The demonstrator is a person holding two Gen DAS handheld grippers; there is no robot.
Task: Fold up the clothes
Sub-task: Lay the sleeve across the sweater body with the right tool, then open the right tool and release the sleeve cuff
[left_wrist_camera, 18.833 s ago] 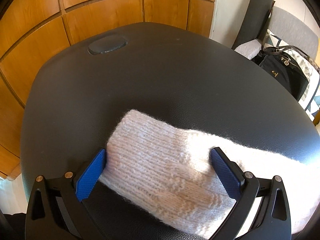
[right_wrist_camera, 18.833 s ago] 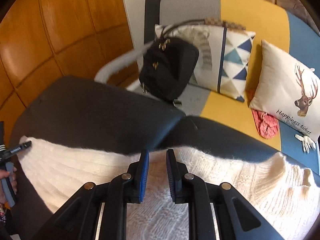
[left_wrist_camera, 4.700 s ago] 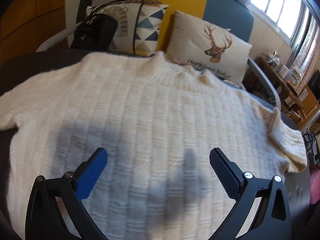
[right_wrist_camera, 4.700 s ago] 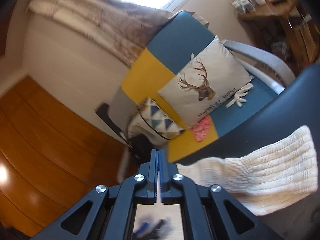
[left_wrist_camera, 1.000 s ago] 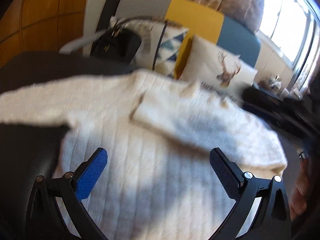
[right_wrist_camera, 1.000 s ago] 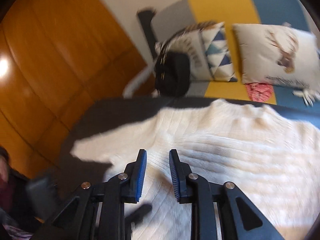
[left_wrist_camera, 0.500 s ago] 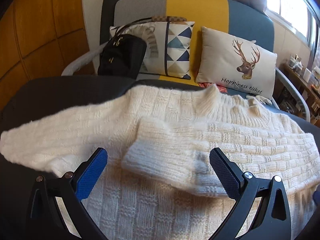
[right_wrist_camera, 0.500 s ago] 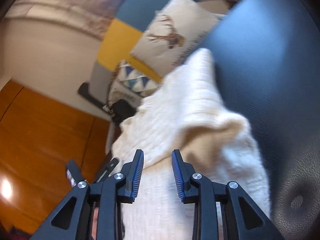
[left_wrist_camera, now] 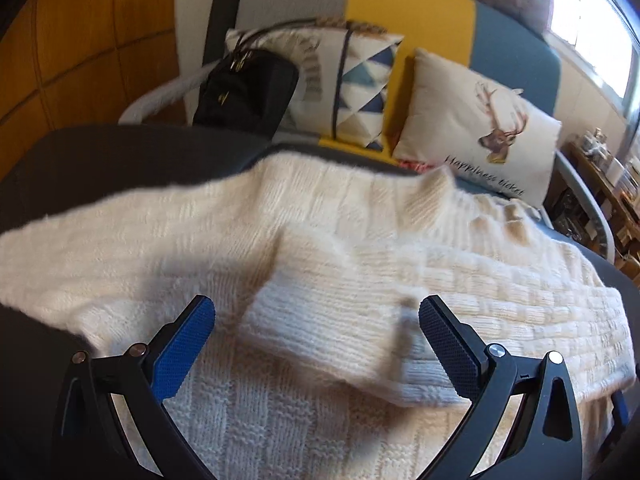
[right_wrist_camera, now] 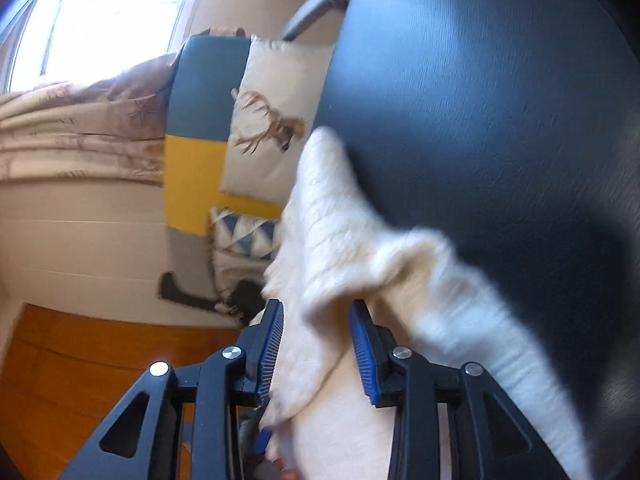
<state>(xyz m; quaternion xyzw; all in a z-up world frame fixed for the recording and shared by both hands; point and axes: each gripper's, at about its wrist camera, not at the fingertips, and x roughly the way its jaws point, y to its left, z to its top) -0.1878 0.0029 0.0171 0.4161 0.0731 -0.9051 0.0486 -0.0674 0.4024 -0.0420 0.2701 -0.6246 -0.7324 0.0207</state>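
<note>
Near: our left gripper (left_wrist_camera: 316,340) spread wide, empty, over sweater (left_wrist_camera: 280,420) | our right gripper (right_wrist_camera: 316,344) opening, sweater edge between jaws | 12 o'clock: one sleeve (left_wrist_camera: 340,328) folded inward | 10 o'clock: other sleeve (left_wrist_camera: 80,248) spread on dark table (left_wrist_camera: 100,160), unfolded | far: cushions (left_wrist_camera: 472,128)

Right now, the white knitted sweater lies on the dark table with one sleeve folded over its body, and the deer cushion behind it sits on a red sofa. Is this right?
Not quite. The sofa is not red: the left wrist view shows grey, yellow and blue panels. The rest holds: the sweater lies on the dark table with one sleeve folded across its body, and the deer cushion sits behind it.
</note>
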